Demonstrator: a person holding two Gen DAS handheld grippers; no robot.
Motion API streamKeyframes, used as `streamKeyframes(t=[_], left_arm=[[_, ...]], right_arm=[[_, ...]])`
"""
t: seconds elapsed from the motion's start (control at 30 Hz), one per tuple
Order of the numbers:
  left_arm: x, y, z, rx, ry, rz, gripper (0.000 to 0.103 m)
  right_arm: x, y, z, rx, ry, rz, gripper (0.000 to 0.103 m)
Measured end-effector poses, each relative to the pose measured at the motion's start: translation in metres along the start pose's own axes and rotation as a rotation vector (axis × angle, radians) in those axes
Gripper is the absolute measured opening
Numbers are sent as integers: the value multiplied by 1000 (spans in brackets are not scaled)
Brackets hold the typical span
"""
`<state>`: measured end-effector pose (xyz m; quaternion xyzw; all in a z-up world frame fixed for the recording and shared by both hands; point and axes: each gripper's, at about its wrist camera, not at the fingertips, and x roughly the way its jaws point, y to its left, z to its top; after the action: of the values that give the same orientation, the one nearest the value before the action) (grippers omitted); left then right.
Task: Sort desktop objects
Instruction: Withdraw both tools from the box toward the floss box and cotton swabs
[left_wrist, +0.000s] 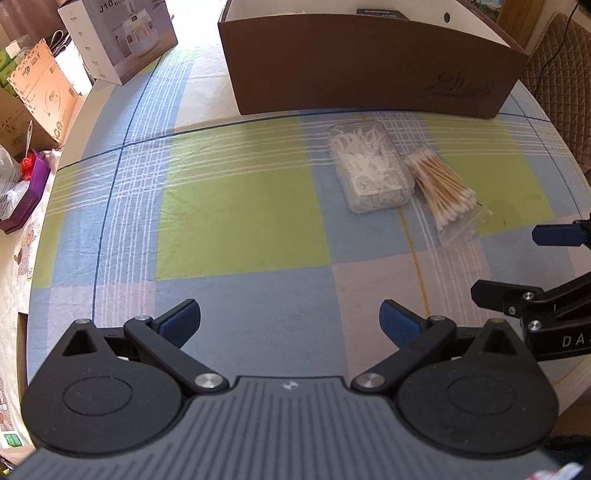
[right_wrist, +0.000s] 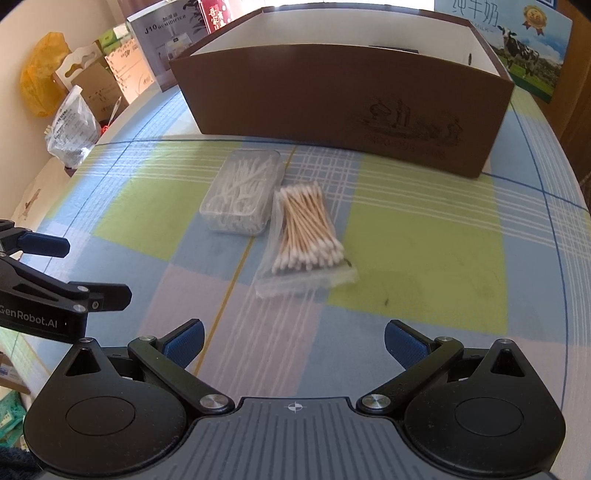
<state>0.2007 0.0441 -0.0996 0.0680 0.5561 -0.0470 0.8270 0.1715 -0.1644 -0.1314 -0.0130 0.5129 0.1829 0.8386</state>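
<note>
Two grippers show, each with two blue-padded fingers on black linkage arms. The left gripper (left_wrist: 290, 319) has its fingers spread wide with nothing between them, poised over the checked tablecloth (left_wrist: 240, 229); the right gripper (right_wrist: 293, 341) is likewise spread wide and empty. Each wrist view also catches the other gripper at its edge. On the cloth ahead lie two things to sort. One is a clear, hard plastic case (right_wrist: 243, 194), rectangular with rounded corners, filled with small white plastic picks. Just beside it, on its right, lies one clear soft bag of cotton swabs (right_wrist: 308, 236), a bundle of pale wooden sticks with white tips. The case and bag look to be touching at one corner, though this is hard to tell. Both lie well ahead of the fingers, nearer the right gripper than the left. Behind them stands one open brown cardboard box (right_wrist: 332, 99), white inside, with a ship-like drawing printed on its front wall; a dark flat object shows inside at the back. The right view alone shows a carton printed with a cow (right_wrist: 524, 48) and a yellow bag (right_wrist: 40, 81); the left view alone shows a purple box (left_wrist: 27, 195) and a quilted brown chair back (left_wrist: 561, 74). A white humidifier carton (left_wrist: 118, 37) appears in both.
</note>
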Motion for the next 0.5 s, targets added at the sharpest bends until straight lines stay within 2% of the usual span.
streamKeyframes(t=[0.5], left_arm=[[25,21,20,-4,11,13,102]], right_arm=[[41,4,21,-50,-61,-43,101]])
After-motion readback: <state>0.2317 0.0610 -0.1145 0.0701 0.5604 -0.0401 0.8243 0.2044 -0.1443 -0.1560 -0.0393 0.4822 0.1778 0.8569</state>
